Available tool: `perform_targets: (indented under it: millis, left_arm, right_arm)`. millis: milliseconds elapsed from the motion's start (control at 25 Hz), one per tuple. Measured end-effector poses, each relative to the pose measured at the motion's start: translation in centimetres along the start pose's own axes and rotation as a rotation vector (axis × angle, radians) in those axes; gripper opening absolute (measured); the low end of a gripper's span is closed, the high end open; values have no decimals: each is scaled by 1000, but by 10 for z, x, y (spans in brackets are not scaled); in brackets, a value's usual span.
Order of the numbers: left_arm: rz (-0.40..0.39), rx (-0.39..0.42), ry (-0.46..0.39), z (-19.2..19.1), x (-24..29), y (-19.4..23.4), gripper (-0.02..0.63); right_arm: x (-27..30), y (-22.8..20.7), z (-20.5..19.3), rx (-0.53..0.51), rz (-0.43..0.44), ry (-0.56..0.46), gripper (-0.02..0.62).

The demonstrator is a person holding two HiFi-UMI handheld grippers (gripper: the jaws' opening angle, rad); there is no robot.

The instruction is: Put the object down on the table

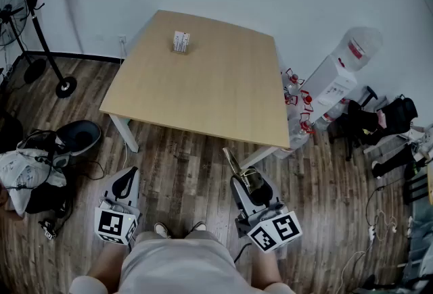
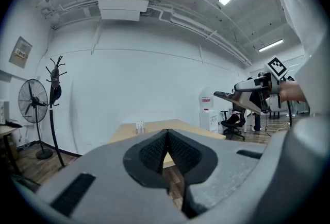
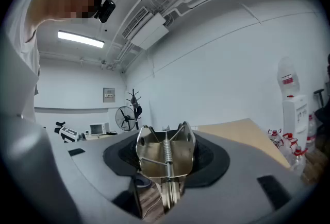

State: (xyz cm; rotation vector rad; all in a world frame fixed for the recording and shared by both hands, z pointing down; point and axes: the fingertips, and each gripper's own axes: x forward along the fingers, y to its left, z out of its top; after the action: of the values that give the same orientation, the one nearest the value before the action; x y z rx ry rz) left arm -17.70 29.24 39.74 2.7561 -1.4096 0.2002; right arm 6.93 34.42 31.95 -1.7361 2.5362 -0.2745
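Note:
My right gripper (image 1: 250, 182) is shut on a metal spring clamp (image 1: 235, 163), whose flat handle sticks out toward the near edge of the wooden table (image 1: 203, 90). The right gripper view shows the clamp (image 3: 165, 158) wedged between the dark pads, with its coil spring facing the camera. The left gripper view also catches the clamp (image 2: 234, 98), held out in the air at the right. My left gripper (image 1: 124, 186) hangs low at the left over the floor. Its pads (image 2: 154, 151) meet with nothing between them. Both grippers are short of the table.
A small white holder (image 1: 180, 42) stands near the table's far edge. A fan (image 1: 12, 10) and a coat stand (image 1: 42, 36) are at the left, with bags (image 1: 37, 167) on the floor. A water dispenser (image 1: 335, 80), bottles (image 1: 298, 100) and a chair (image 1: 375, 120) are at the right.

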Motion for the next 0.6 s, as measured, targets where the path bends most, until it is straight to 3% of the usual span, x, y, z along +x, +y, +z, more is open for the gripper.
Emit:
perform_targets:
  millis: [600]
  left_arm:
    - [16,3,3,5,37,-14,6]
  right_arm:
    - [6,-38,8,-56,2,-23,212]
